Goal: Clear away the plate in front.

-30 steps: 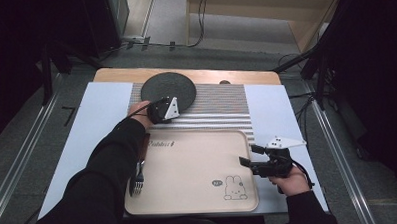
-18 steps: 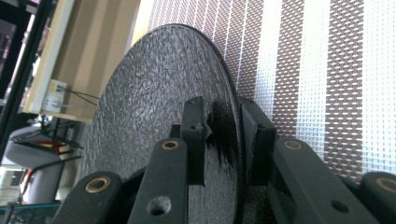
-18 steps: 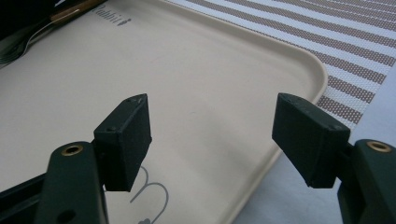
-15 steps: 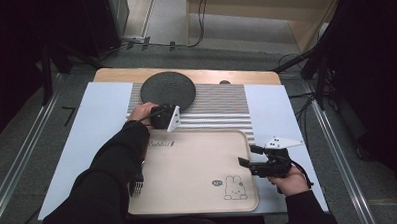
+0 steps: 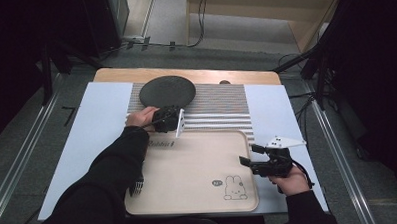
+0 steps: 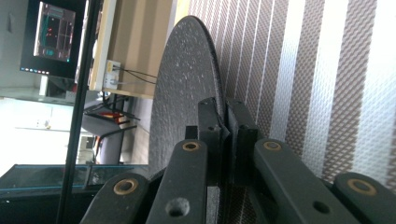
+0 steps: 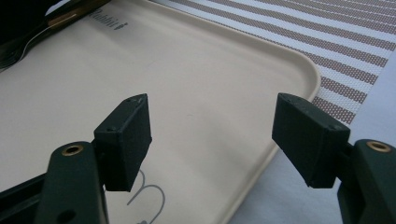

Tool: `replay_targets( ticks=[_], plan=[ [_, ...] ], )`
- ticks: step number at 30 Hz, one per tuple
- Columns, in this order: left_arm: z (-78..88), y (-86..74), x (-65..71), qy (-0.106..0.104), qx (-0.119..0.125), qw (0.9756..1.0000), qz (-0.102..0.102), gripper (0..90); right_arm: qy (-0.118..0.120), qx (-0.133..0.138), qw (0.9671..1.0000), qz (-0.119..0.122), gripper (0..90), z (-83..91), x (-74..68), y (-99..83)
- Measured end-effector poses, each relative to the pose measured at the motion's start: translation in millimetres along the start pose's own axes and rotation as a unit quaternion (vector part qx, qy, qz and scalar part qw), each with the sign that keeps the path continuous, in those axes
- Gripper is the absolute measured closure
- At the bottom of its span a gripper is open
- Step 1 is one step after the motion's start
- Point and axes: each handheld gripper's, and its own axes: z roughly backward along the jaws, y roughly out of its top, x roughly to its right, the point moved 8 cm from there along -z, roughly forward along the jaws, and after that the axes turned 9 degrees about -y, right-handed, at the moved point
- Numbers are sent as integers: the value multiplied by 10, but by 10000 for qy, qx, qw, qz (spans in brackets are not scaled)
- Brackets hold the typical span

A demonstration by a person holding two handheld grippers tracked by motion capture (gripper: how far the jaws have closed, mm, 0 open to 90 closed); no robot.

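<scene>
Hidden and cropped regions: high view, left gripper view, right gripper view

In the high view, the person's left sleeve covers the beige tray's near-left corner and most of the fork, leaving only its tines exposed; the printed word on the tray is partly covered and too small to read in full. The left gripper hides the near rim of the black plate where they meet. In the left gripper view, the plate is cut off at the bottom by the jaws, and the rim section between the pads is concealed. In the right gripper view, the tray and rabbit drawing are cropped at the edges.
</scene>
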Motion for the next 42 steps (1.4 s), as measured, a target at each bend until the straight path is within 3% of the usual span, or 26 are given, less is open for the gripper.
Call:
replay_targets(
  ticks=[2, 6, 11, 16, 21, 24, 30, 32, 42],
  plan=[
    [88, 50, -30, 12, 95, 9999, 62, 864, -4, -1, 10000, -16, 264, -3, 1, 1],
    [285, 168, -54, 261, 169, 9990, -321, 864, -10, -10, 10000, -23, 264, -5, 7, 0],
    [529, 319, -31, 241, 385, 9982, -385, 849, -34, 0, 10000, -31, 265, -4, 18, 4],
    [700, 440, 90, -7, 565, 9980, -282, 837, -48, 15, 10000, -44, 264, 1, 18, 14],
    [867, 533, 201, -10, 585, 9973, -434, 842, -70, 34, 9999, -82, 266, 7, 34, 24],
    [996, 602, 239, 7, 778, 9963, -364, 840, -84, 48, 9999, -108, 266, 6, 50, 29],
    [1216, 676, 367, 63, 1001, 9930, -626, 842, -94, 43, 9999, -125, 266, 1, 63, 27],
    [1273, 703, 401, 41, 1071, 9926, -576, 842, -101, 33, 9999, -126, 266, -2, 68, 27],
    [1436, 791, 627, -97, 1221, 9896, -759, 844, -164, 56, 9997, -171, 266, -10, 105, 40]
  ],
)
